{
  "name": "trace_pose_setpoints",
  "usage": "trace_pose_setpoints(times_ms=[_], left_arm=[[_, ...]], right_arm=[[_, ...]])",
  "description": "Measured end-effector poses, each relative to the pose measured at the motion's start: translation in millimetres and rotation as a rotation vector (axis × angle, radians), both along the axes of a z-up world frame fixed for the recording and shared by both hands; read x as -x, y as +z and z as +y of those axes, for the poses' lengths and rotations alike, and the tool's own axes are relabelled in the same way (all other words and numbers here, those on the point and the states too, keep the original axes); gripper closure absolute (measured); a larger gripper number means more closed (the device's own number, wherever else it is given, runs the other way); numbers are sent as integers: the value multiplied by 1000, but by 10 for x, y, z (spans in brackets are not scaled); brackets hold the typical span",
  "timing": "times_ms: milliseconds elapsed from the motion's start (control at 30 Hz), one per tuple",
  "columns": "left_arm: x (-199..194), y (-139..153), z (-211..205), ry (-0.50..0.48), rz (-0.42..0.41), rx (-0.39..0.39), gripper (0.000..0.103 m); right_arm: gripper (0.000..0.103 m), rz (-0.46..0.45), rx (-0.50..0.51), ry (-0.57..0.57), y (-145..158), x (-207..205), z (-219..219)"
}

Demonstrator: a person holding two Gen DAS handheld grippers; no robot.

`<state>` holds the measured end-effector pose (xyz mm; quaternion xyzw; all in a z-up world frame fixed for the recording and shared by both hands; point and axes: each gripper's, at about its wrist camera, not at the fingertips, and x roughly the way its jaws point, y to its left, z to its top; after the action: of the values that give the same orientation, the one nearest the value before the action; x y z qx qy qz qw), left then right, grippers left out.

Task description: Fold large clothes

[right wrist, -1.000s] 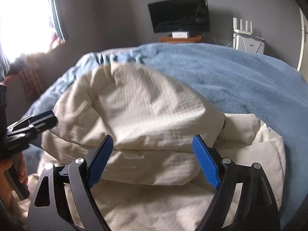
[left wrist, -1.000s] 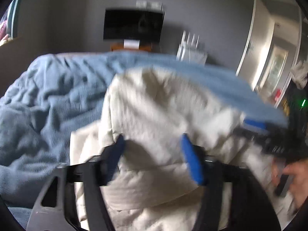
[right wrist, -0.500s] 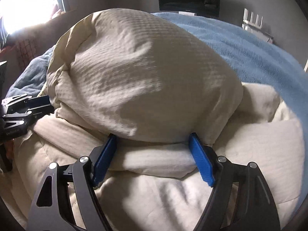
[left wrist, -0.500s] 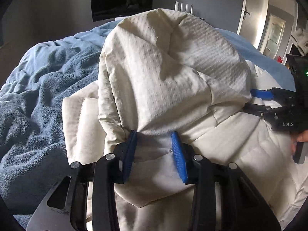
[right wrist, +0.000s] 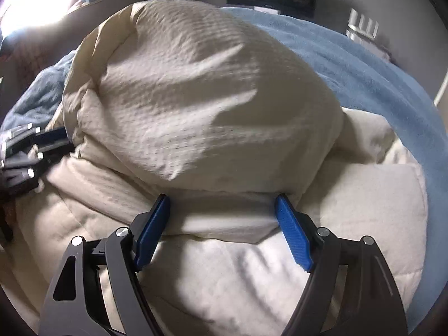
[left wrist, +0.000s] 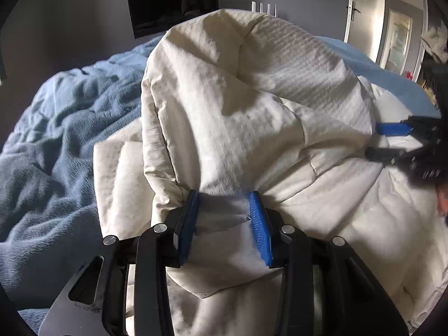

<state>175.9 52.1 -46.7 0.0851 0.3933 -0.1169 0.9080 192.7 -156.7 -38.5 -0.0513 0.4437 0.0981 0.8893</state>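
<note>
A big cream quilted garment (left wrist: 252,106) lies on a bed covered by a blue blanket (left wrist: 61,145). Part of it is lifted into a tall rounded hump, while the rest lies flat on the blanket underneath.

The left claw (left wrist: 225,224) is narrowed, with its 2 blue pads pinching a bunch of the cream fabric at the base of the hump. The fabric gathers into creases right where the pads (left wrist: 189,224) meet it.

The right claw (right wrist: 224,229) is set wider. A thick fold of the same garment (right wrist: 201,89) sits between its blue pads (right wrist: 294,235) and fills the gap from one pad to the other. The hump rises directly above and beyond this claw.

In the left wrist view the right claw (left wrist: 392,140) shows at the far right edge, against the side of the hump. In the right wrist view the left claw (right wrist: 47,142) shows at the far left edge, tucked against the fabric.

Behind the bed a dark screen (left wrist: 173,8) hangs on a grey wall, and a white door (left wrist: 361,14) stands to the right.
</note>
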Motion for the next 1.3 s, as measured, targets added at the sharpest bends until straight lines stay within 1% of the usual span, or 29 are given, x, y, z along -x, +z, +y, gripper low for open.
trace_pose_setpoints(times_ms=[33, 67, 100, 167, 233, 300, 367, 400, 467, 500, 567, 600, 667, 767, 867, 967, 1033, 1100, 1133, 1167, 1200, 1233, 1267, 1300], left_arm=[[45, 38, -14, 0, -23, -11, 66], [126, 101, -31, 3, -55, -18, 61], [201, 170, -42, 1, -80, -19, 38], [363, 307, -75, -15, -132, -18, 20], [505, 420, -125, -37, -156, -32, 21], [653, 492, -177, -61, -147, -26, 21], [774, 486, -223, -77, -116, -41, 21], [811, 462, -232, -83, -94, -47, 21], [827, 407, -268, -89, -60, -79, 21], [814, 377, -294, -88, -45, -94, 21], [806, 303, -315, -88, -24, -108, 21], [797, 265, -317, -88, -11, -112, 21], [755, 204, -305, -85, 13, -112, 21], [710, 149, -266, -76, 40, -99, 20], [669, 104, -238, -67, 68, -84, 20], [656, 89, -231, -61, 72, -80, 20], [688, 124, -231, -60, 54, -86, 20], [742, 200, -245, -46, 13, -113, 21], [813, 288, -260, -35, -40, -135, 20], [878, 359, -272, -30, -80, -150, 15], [980, 464, -286, -26, -131, -167, 10], [1073, 556, -291, -25, -169, -177, 10], [1157, 637, -290, -23, -197, -180, 10], [1265, 738, -276, -19, -221, -168, 8]], right_arm=[[29, -6, -13, -8, 55, 16, -30], [29, -20, -36, -11, 122, 76, -49], [29, -40, -66, -11, 206, 199, -92], [29, -60, -71, -13, 300, 419, -166], [28, -45, -52, -11, 351, 616, -279], [28, -21, -45, -6, 360, 777, -350], [28, 8, -34, -6, 338, 1013, -449], [28, 16, -33, -10, 324, 1065, -468], [28, 35, -54, -10, 255, 1213, -546], [28, 50, -46, -9, 199, 1251, -566], [28, 72, -7, -12, 72, 1253, -586], [28, 75, -5, -13, 25, 1238, -591], [28, 54, 20, -16, -16, 1185, -560], [28, 25, 151, -73, -105, 1085, -554], [27, 52, 114, -80, -223, 1006, -618], [26, 43, 128, -77, -224, 1036, -606], [25, 30, 119, -81, -192, 1066, -625], [24, 7, 110, -94, -124, 1122, -643], [24, -20, 97, -112, -32, 1188, -666], [23, -41, 87, -122, 34, 1229, -660], [21, -84, 71, -139, 172, 1325, -677], [19, -124, 64, -150, 287, 1398, -699], [17, -201, 64, -174, 464, 1528, -717], [8, -280, 80, -208, 628, 1658, -733]])
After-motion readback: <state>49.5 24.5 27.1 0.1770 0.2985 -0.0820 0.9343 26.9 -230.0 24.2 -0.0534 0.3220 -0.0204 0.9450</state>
